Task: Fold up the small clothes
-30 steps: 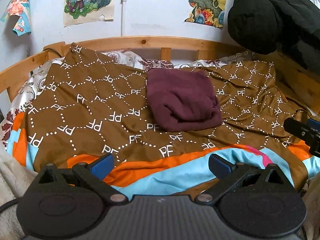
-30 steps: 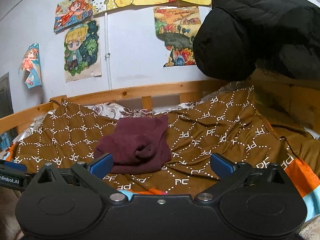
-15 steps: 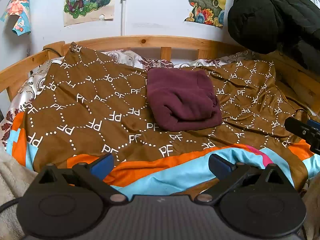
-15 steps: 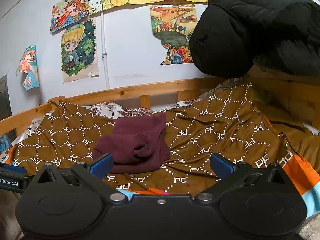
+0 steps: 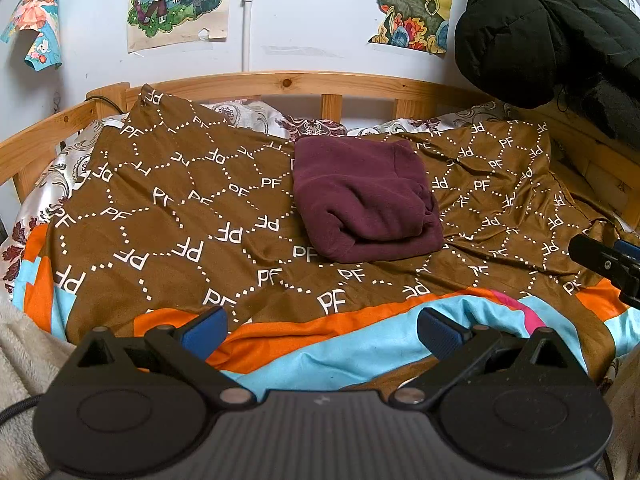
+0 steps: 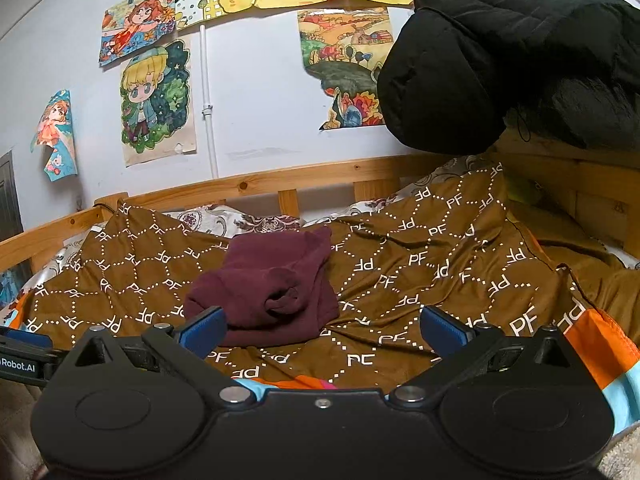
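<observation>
Gaping wide and holding nothing, the left gripper (image 5: 322,330) and right gripper (image 6: 322,330) hover over the bed's (image 5: 292,80) near edge; ahead of both sets of fingers (image 5: 204,330), well apart, a folded garment (image 5: 364,200) lies on the blanket (image 5: 168,216).

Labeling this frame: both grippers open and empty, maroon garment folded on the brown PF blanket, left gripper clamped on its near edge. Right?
One thing is off: the left gripper isn't clamped on anything. The left wrist view shows its jaws spread wide, short of the maroon garment, which lies untouched. The rest stands: the right gripper is open and empty, and the garment sits folded on the brown PF blanket.
</observation>
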Demonstrator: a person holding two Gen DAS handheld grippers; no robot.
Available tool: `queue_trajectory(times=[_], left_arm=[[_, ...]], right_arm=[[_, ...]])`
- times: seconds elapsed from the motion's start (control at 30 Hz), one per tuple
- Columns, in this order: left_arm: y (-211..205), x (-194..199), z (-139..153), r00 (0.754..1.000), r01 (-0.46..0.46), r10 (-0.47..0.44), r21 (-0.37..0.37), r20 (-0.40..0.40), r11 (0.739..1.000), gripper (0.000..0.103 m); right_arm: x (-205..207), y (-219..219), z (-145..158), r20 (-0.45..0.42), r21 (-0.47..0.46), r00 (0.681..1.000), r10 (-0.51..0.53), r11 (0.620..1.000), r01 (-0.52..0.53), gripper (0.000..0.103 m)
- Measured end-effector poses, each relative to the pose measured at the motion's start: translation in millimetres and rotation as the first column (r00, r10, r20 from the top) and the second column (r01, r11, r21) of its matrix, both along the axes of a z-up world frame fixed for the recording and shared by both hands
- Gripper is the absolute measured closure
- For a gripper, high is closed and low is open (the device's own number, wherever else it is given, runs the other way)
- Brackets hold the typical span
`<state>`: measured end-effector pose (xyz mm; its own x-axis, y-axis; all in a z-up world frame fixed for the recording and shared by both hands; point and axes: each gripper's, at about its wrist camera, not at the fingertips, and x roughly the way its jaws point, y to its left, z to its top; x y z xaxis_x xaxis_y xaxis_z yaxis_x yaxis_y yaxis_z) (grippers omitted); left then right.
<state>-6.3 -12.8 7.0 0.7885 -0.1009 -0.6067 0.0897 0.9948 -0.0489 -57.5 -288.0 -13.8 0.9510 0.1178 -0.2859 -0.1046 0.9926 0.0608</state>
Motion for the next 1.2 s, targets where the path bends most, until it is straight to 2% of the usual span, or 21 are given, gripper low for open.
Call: queue_trajectory(times=[1.2], left_arm=[[-1.5,-1.1,-0.2,1.000,0.014,-0.014,-0.004,0.003,1.000,0.001]], right_arm=[[0.3,-2.0,0.0,-0.001,0.002,1.000,0.002,1.000,-0.002,0.001]])
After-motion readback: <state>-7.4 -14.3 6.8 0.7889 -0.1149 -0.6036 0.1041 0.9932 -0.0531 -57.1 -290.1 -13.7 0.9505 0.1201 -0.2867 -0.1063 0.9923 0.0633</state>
